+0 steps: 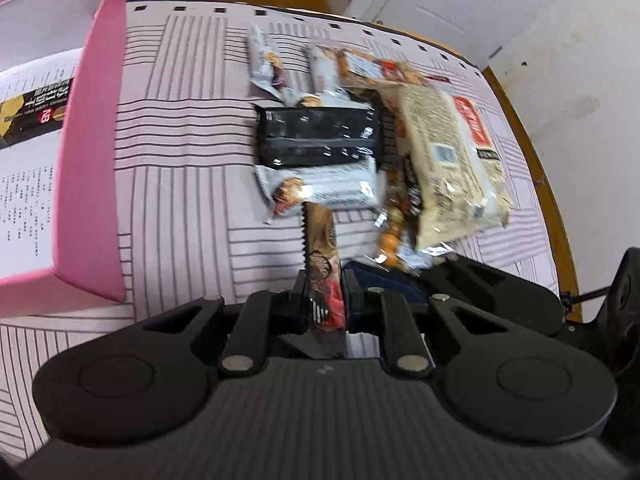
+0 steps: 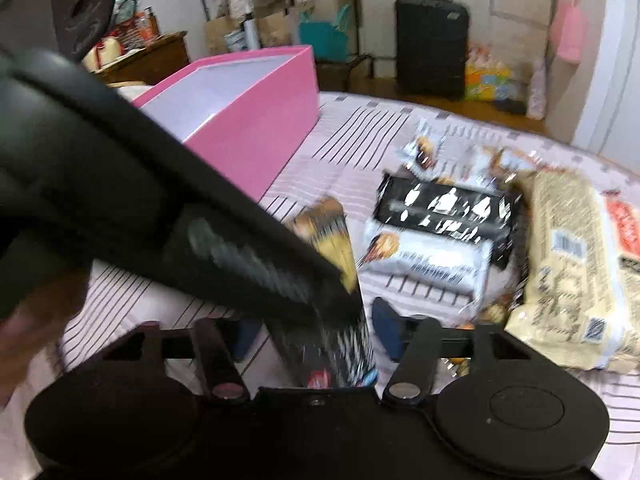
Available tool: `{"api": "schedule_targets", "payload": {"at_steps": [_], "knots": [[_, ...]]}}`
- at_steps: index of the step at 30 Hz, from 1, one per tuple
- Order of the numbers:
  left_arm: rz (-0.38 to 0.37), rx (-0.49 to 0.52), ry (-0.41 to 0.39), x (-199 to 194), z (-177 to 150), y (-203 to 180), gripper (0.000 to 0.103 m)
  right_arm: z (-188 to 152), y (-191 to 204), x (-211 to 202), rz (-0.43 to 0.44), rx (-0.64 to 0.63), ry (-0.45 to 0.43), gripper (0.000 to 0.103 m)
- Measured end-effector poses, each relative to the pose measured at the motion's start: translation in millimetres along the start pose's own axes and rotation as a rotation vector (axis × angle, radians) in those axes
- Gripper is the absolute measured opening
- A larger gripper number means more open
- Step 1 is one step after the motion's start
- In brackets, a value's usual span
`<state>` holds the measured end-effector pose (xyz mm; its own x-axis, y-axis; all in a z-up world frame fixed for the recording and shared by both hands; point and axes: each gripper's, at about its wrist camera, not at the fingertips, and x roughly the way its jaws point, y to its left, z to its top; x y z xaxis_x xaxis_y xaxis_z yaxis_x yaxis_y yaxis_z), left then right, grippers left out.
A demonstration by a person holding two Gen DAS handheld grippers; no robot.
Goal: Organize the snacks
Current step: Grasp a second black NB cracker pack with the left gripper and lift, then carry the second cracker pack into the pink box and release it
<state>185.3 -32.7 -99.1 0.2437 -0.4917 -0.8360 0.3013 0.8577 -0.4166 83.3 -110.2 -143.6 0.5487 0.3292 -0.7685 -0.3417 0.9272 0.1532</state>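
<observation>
My left gripper (image 1: 322, 300) is shut on a brown and black snack bar (image 1: 320, 248), pinched edge-on above the striped cloth. In the right wrist view the same bar (image 2: 336, 344) stands between the blue pads (image 2: 384, 328) of my right gripper (image 2: 316, 332). That gripper is open, with a gap on the bar's left side. The left gripper (image 2: 340, 280) crosses in from the upper left. Beyond lies a snack pile: a black packet (image 1: 316, 136), a white bar (image 1: 320, 188) and a big beige packet (image 1: 448, 160). The pink box (image 1: 92, 160) at left holds one dark bar (image 1: 32, 116).
The table's wooden edge (image 1: 532, 160) curves close behind the beige packet. Part of the right gripper (image 1: 500, 292) sits beside my left one. A hand (image 2: 24, 320) shows at far left. A black suitcase (image 2: 432, 44) and clutter stand across the room.
</observation>
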Motion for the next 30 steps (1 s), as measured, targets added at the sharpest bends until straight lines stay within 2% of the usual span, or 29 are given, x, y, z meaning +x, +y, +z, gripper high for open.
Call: {"api": "schedule_targets", "payload": {"at_steps": [3,8,12,19,24,30], "knots": [[-0.057,-0.033,0.015,1,4,15,0.015,0,-14,4,0.045,-0.005,0.040,0.070],[-0.061,-0.019,0.006,0,8,19,0.015,-4,-29,10,0.119,-0.015,0.040,0.070],[-0.068,0.007,0.005,-2,6,12,0.014,-13,-4,20,0.053,-0.149,0.055,0.054],[-0.070,0.015,-0.018,-16,3,8,0.014,-15,9,-7,0.009,-0.178,0.014,0.052],[-0.100,-0.003,-0.044,-31,-4,6,0.015,-10,17,-25,-0.022,-0.173,0.036,0.051],[-0.103,-0.002,-0.091,-61,-17,1,0.015,2,27,-35,-0.026,-0.196,0.049,0.051]]}}
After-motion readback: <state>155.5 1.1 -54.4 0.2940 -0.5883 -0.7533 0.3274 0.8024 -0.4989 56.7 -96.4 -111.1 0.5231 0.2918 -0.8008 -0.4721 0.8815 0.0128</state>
